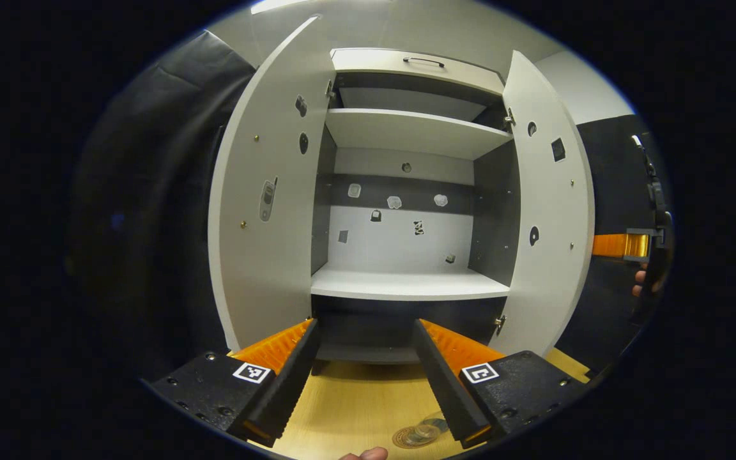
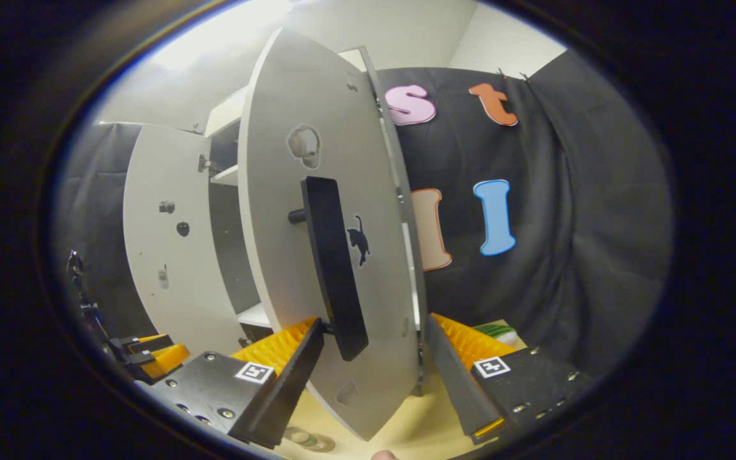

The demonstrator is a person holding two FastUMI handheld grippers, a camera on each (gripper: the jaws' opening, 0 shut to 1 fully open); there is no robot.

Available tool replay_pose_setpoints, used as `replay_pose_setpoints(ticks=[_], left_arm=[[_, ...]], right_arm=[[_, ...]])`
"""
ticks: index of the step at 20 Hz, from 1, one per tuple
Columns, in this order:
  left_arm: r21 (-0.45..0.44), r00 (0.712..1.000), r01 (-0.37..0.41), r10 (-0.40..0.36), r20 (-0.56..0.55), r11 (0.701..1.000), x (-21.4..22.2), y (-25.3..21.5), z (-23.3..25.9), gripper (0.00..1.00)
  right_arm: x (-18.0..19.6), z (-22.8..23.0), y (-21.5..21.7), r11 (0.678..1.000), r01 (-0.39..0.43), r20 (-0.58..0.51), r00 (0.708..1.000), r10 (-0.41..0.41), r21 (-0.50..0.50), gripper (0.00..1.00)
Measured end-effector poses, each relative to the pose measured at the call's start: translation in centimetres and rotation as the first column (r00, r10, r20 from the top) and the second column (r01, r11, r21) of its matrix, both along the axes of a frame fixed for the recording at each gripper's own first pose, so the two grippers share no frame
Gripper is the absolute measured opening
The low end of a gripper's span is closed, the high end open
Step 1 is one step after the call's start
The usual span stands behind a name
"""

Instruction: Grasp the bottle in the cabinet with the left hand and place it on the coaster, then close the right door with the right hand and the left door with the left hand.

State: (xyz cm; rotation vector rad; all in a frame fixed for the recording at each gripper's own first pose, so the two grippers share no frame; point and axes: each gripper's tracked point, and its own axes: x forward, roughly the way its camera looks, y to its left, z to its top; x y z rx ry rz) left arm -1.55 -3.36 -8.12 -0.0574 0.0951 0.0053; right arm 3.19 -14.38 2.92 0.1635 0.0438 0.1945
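Observation:
The white cabinet [image 1: 406, 284] stands with both doors swung wide and its shelves bare. My left gripper [image 1: 365, 326] is open in front of the lower shelf, holding nothing. Low on the wooden tabletop, a clear bottle [image 1: 424, 432] rests on a round coaster [image 1: 401, 439], partly behind my finger. In the right gripper view the right door [image 2: 291, 211] stands edge-on, and my right gripper [image 2: 374, 322] is open with one finger on either side of its lower part. The door's black handle [image 2: 333, 268] ends beside the left finger [image 2: 291, 370]. The bottle on its coaster [image 2: 307, 439] lies below.
The left door [image 1: 259, 211] and the right door [image 1: 550, 211] flank the opening. The right gripper [image 1: 630, 245], held by a hand, is out past the right door. A green and white object [image 2: 496, 331] lies on the table by the cloth wall. The left gripper [image 2: 151, 358] sits low left.

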Motion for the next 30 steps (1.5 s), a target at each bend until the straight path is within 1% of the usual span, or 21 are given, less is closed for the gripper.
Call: replay_pose_setpoints(ticks=[5, 11, 12, 13, 14, 17, 21, 24, 27, 28, 29, 30], left_arm=[[-0.012, 0.999, -0.044, 0.044, 0.000, 0.999, -0.9, 2.2, 0.0, 0.93], [-0.014, 0.995, -0.100, 0.100, 0.000, 0.995, -2.0, 5.8, -0.1, 0.93], [-0.013, 0.994, -0.110, 0.110, -0.001, 0.994, -2.2, 6.4, 0.1, 0.90], [-0.012, 0.993, -0.119, 0.119, -0.001, 0.993, -2.5, 7.0, 0.1, 0.93], [-0.011, 0.992, -0.127, 0.127, 0.000, 0.992, -2.7, 7.7, 0.2, 0.93], [-0.013, 0.988, -0.156, 0.156, 0.012, 0.988, -3.0, 9.7, 0.9, 0.93], [0.001, 0.985, -0.174, 0.174, 0.019, 0.985, -3.3, 12.1, 1.8, 0.93], [-0.013, 0.982, -0.185, 0.185, 0.024, 0.983, -3.3, 13.8, 2.4, 0.93], [-0.005, 0.979, -0.203, 0.203, 0.032, 0.979, -3.4, 15.9, 3.1, 0.93], [-0.010, 0.978, -0.207, 0.207, 0.037, 0.978, -3.4, 16.5, 3.4, 0.93], [-0.018, 0.977, -0.207, 0.208, 0.040, 0.978, -3.4, 17.1, 3.7, 0.91], [-0.028, 0.978, -0.206, 0.207, 0.038, 0.978, -3.3, 17.6, 3.9, 0.91]], right_arm=[[1.6, 0.0, 3.3, 0.999, -0.035, 0.013, 0.999, 0.035, -0.029, 0.98], [3.9, 0.4, 6.6, 0.996, -0.057, 0.037, 0.998, 0.059, -0.068, 1.00], [4.4, 0.4, 7.2, 0.995, -0.059, 0.040, 0.997, 0.062, -0.075, 0.97], [4.8, 0.4, 7.7, 0.995, -0.062, 0.044, 0.997, 0.065, -0.075, 0.97], [5.3, 0.5, 8.2, 0.995, -0.067, 0.047, 0.996, 0.071, -0.073, 1.00], [6.7, 0.5, 9.9, 0.994, -0.079, 0.049, 0.995, 0.082, -0.072, 1.00], [9.1, 0.5, 12.0, 0.993, -0.064, 0.057, 0.996, 0.070, -0.098, 1.00], [10.8, 0.7, 13.3, 0.992, -0.032, 0.067, 0.997, 0.040, -0.121, 1.00], [12.8, 0.8, 14.1, 0.992, -0.002, 0.069, 0.998, 0.010, -0.127, 1.00], [12.5, 0.6, 14.1, 0.992, 0.007, 0.068, 0.998, 0.002, -0.128, 1.00], [12.8, 0.6, 14.3, 0.991, 0.017, 0.073, 0.997, -0.008, -0.129, 0.96], [13.1, 0.6, 14.4, 0.992, 0.029, 0.074, 0.997, -0.020, -0.127, 1.00]])
